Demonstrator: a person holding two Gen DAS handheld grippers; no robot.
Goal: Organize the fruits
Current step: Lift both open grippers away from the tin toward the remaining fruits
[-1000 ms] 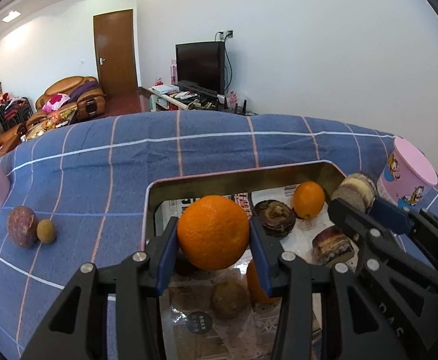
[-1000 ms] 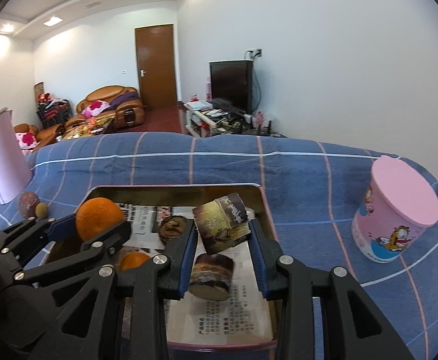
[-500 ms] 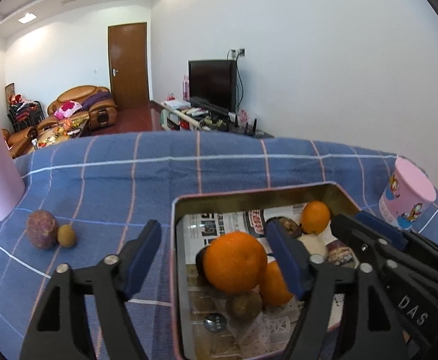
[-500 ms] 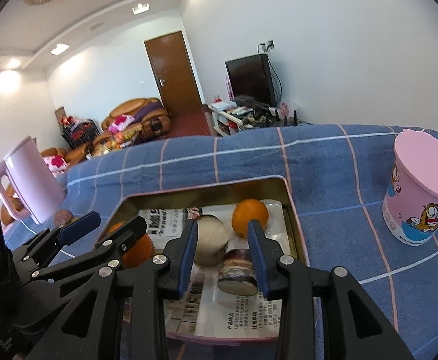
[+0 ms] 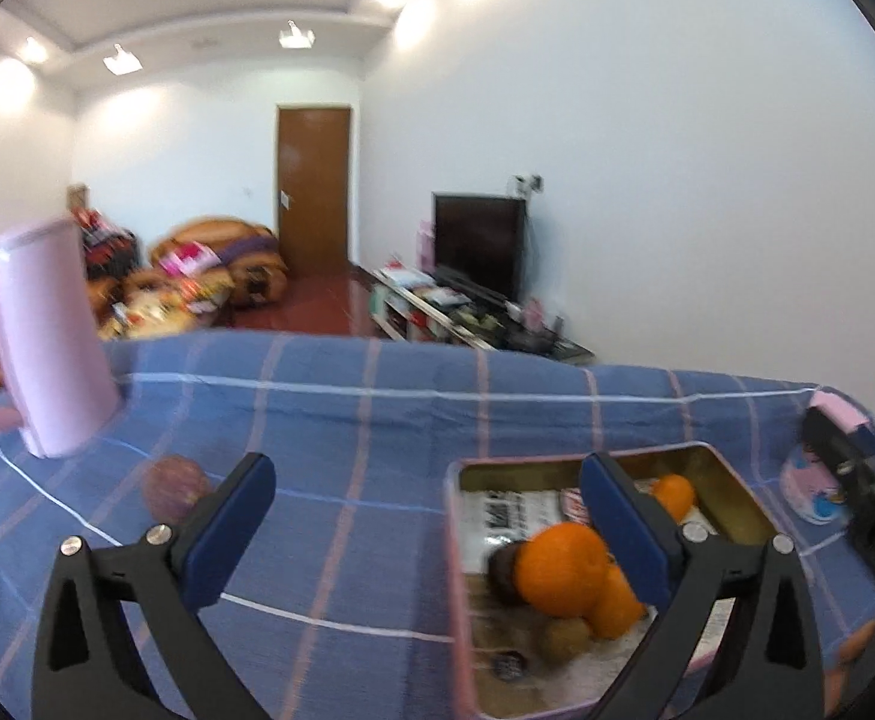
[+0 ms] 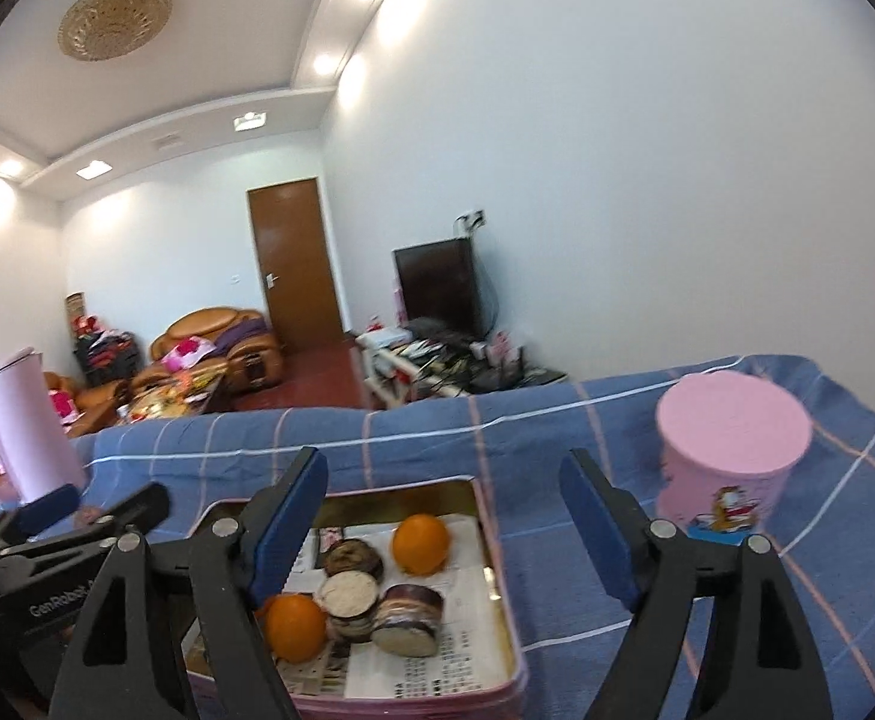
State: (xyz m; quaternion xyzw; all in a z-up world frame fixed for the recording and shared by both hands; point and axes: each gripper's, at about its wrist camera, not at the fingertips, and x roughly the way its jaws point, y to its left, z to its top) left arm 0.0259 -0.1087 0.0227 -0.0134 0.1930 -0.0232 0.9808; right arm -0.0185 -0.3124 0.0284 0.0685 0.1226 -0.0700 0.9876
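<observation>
While both jaws are opening with nothing between them, left tool (image 5: 425, 525) and right tool (image 6: 443, 513) hover beside the tin (image 6: 497, 594), its oranges (image 6: 420, 543) apparently dropped in for tidying.

The blue cloth (image 5: 347, 540) lies bare between the fruit tin (image 5: 455, 570) and the purple fruit (image 5: 173, 480). A pink jug (image 5: 47, 348) and pink cup (image 6: 731, 450) stand at the sides.

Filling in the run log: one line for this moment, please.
left gripper: opening, empty | right gripper: opening, empty | oranges in tin
</observation>
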